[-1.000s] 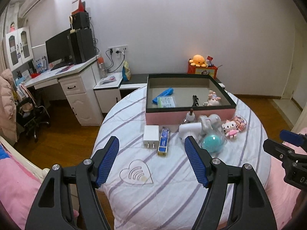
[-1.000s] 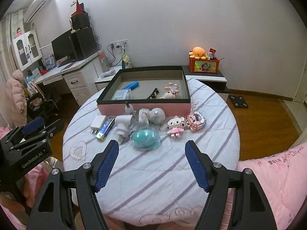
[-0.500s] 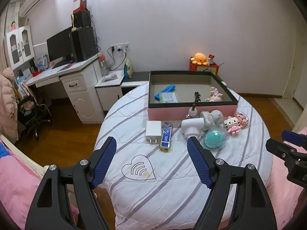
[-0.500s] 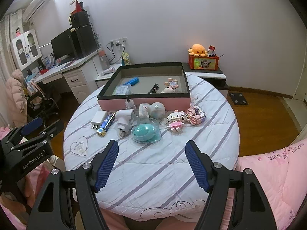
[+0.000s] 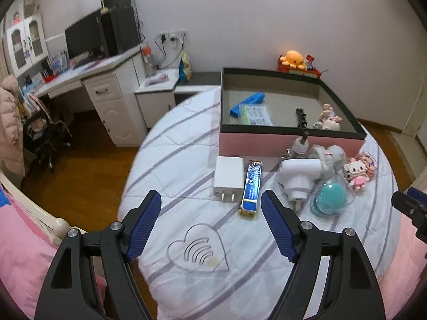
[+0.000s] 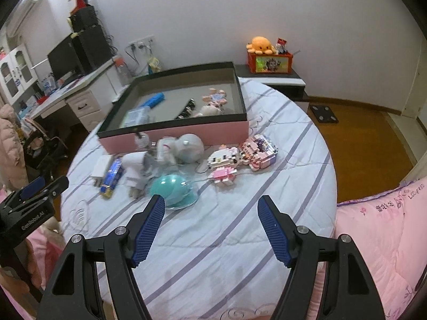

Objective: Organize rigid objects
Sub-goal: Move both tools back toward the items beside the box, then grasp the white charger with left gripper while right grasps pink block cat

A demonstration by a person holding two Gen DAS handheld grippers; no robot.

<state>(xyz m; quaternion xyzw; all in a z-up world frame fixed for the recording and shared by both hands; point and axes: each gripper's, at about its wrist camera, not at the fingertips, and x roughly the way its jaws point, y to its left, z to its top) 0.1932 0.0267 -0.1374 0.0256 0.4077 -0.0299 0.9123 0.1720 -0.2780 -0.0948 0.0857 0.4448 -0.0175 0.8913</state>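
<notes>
A pink box with a black rim (image 5: 291, 140) (image 6: 176, 133) stands at the far side of a round striped table; it holds a blue item, a packet, a black clip and small plush toys. In front of it lie a white charger (image 5: 228, 177), a blue and gold box (image 5: 251, 188), a white plug-in device (image 5: 297, 177), a teal dome (image 5: 329, 198) (image 6: 172, 189) and pink block figures (image 6: 222, 165). My left gripper (image 5: 210, 224) hovers open just short of the charger and blue box. My right gripper (image 6: 210, 225) hangs open, empty, near the teal dome.
The table's near part carries only a heart print (image 5: 198, 250). Pink bedding (image 6: 379, 240) borders the table on the near sides. A white desk with a monitor (image 5: 88, 37) stands at the left, a low shelf with an orange plush (image 6: 260, 45) behind.
Both grippers have moved forward and down toward the table, so the objects look larger and nearer. The left jaws stand slightly wider than a second ago. Nothing on the table has moved.
</notes>
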